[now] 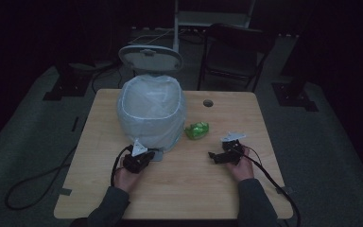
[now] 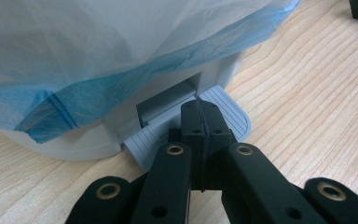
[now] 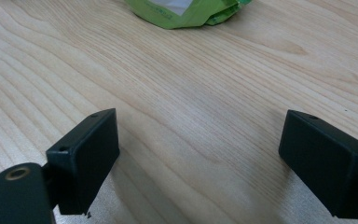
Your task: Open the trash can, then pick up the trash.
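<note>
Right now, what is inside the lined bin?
The bin, lid up, shows only its pale liner bag inside. The bottom is too dim to judge. The left gripper presses its pedal.

I see a wooden bench (image 1: 179,184) with a small round hole (image 1: 208,102) near its far edge. Beyond the bench's far right corner stands a dark folding chair (image 1: 234,52). A black cable (image 1: 33,182) loops on the grey floor (image 1: 321,156) off the bench's left side.
</note>
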Available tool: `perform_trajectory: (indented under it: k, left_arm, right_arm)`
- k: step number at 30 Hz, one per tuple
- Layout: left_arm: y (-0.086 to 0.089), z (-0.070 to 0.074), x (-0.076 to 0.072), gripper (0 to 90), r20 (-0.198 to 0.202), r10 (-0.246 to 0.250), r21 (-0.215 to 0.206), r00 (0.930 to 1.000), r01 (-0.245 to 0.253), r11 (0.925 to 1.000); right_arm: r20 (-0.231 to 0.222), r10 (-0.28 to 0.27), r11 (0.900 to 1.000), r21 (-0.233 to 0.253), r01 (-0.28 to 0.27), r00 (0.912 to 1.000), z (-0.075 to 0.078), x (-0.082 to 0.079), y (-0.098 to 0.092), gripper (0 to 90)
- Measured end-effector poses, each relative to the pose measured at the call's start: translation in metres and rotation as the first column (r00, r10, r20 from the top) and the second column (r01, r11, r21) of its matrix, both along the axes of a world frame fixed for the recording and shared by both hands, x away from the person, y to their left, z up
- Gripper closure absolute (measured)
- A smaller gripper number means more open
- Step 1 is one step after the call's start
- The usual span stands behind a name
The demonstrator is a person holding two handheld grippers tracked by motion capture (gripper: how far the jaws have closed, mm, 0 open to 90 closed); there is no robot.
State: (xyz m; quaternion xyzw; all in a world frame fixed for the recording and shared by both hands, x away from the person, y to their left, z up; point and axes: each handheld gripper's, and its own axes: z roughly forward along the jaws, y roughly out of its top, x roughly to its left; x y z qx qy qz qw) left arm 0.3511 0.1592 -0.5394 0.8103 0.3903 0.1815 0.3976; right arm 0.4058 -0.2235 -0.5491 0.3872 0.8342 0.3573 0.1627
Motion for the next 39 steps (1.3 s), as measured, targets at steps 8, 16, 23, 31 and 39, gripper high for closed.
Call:
perform_trajectory:
  k: [8, 16, 23, 31, 39]
  left_arm:
    - [0.000, 0.000, 0.000, 90.0, -0.001, 0.000, -0.003, 1.0000, 0.000, 1.0000]
    - [0.000, -0.001, 0.000, 90.0, 0.000, 0.003, -0.008, 1.0000, -0.003, 1.0000]
    - [0.001, -0.001, 0.000, 90.0, -0.001, 0.002, -0.010, 1.0000, -0.002, 1.0000]
    - [0.001, -0.001, 0.000, 90.0, -0.002, 0.001, -0.010, 1.0000, -0.001, 0.9999]
    - [0.001, -0.001, 0.000, 90.0, -0.002, -0.001, -0.014, 1.0000, 0.001, 0.9999]
  right_arm:
    - [0.000, -0.001, 1.000, 0.000, 0.001, 1.0000, 0.000, 0.000, 0.000, 11.1]
    - [-0.001, -0.019, 1.000, 0.002, 0.019, 0.9998, 0.001, -0.002, 0.001, 15.9]
    - [-0.022, -0.024, 0.999, 0.026, 0.024, 0.9995, 0.010, -0.006, 0.000, 45.0]
    - [0.060, 0.028, 0.999, 0.017, -0.029, 0.9978, 0.034, -0.018, 0.015, 55.8]
    - [0.119, 0.079, 0.996, 0.029, -0.083, 0.9898, 0.052, -0.019, 0.033, 56.4]
